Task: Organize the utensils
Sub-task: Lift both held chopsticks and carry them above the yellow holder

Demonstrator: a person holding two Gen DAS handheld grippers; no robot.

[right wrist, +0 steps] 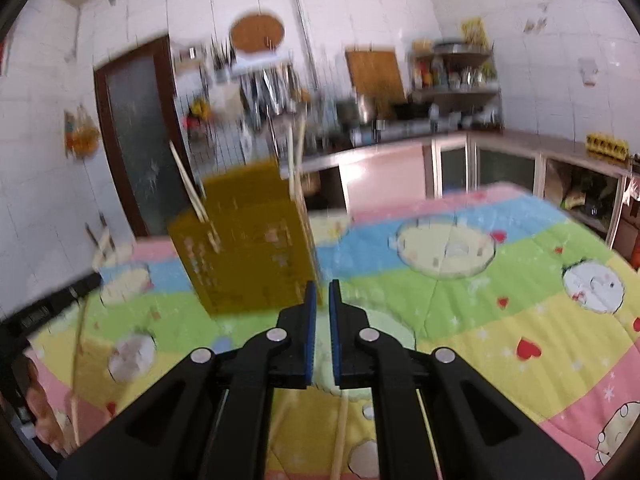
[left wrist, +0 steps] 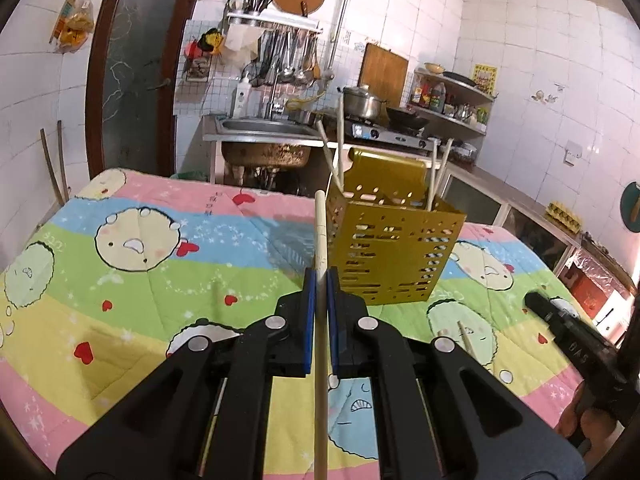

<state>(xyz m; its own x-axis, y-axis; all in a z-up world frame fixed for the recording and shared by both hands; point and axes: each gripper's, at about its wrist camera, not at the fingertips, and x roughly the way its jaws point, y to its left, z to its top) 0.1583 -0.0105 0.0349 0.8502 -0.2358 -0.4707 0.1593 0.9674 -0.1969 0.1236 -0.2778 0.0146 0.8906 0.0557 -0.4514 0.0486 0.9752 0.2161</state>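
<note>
Two tongs over a table covered by a cartoon-print quilt.

Left tongs: blue pads closed on a single pale wooden chopstick. The stick's long axis runs along the fingers, straight away from the camera; its far tip points toward the far edge of the table and stands just left of the holder, its near end passes back between the arms and out of the bottom of the view.

Yellow perforated utensil holder stands upright on the quilt, toward the table's far edge, just right of the held stick. Several chopsticks already stand in it, leaning outward: some at its left corner, some at its right, tips up.

Loose chopstick lies flat on the quilt near the holder's base, on the side toward the near edge, partly hidden behind the left tongs' arm.

Right tongs: pads nearly together, a narrow gap between them, nothing gripped. Right view is motion-blurred. Holder shows ahead and left of the tips, tilted in this view. Another loose chopstick lies on the quilt beneath the right tongs, long axis roughly toward the near edge.
</note>
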